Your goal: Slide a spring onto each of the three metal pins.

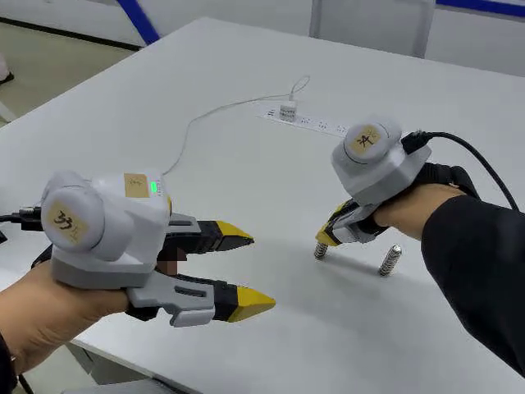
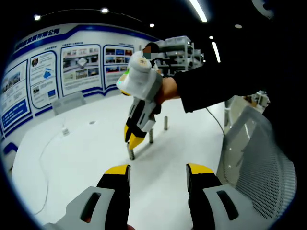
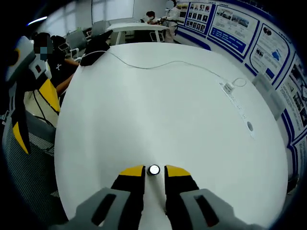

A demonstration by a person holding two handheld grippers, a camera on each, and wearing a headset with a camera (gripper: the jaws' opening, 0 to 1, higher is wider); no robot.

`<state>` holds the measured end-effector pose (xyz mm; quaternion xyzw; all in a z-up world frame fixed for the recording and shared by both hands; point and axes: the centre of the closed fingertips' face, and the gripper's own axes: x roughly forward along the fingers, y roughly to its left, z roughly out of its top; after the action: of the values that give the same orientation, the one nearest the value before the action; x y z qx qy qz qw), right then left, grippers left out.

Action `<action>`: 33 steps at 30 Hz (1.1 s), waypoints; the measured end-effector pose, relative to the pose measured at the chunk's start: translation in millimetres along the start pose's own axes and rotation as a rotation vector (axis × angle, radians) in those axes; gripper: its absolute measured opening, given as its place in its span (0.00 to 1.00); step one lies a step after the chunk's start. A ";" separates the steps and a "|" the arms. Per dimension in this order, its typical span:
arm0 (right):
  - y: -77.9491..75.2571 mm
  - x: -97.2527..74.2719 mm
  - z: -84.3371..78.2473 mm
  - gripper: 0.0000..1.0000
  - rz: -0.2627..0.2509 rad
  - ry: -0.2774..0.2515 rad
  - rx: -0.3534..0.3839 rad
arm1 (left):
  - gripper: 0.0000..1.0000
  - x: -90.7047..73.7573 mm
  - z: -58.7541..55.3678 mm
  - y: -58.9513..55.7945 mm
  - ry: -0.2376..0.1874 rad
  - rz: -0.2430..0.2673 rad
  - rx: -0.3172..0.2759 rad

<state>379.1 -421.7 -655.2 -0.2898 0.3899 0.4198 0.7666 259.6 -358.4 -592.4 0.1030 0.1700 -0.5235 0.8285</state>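
The left gripper point(image 1: 262, 271) hangs released, yellow-tipped jaws spread, well apart from the white power strip point(image 1: 305, 121). Nearer the strip, the right gripper point(image 1: 326, 240) points down at a coiled silver metal spring point(image 1: 321, 250) standing upright on the white table point(image 1: 246, 164). Its narrowed jaws flank the spring, but I cannot tell whether they pinch it.

Yellow-tip blk tongs point(image 1: 261, 271), wht table point(image 1: 246, 156)
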 end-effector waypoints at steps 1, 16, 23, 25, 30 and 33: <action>-0.6 -2.0 -0.7 0.17 -0.004 -0.004 0.004 | 0.48 0.5 -0.2 0.1 0.000 -0.001 0.000; -13.4 -47.5 -12.4 0.28 -0.082 -0.097 0.056 | 0.52 18.3 5.4 6.1 0.007 -0.033 0.015; -23.9 -64.3 -27.9 0.32 -0.126 -0.131 0.092 | 0.54 27.0 3.6 6.7 0.016 -0.053 0.018; -26.7 -68.8 -32.3 0.33 -0.138 -0.142 0.106 | 0.55 28.9 4.5 6.8 0.018 -0.058 0.020; -31.1 -77.5 -42.3 0.36 -0.157 -0.159 0.135 | 0.56 32.5 6.5 7.9 0.018 -0.064 0.022; -32.1 -83.6 -48.9 0.40 -0.171 -0.176 0.148 | 0.57 33.9 7.0 7.5 0.016 -0.069 0.019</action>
<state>360.9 -509.8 -606.9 -0.2270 0.3249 0.3469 0.8501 280.9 -385.8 -599.2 0.1093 0.1752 -0.5526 0.8075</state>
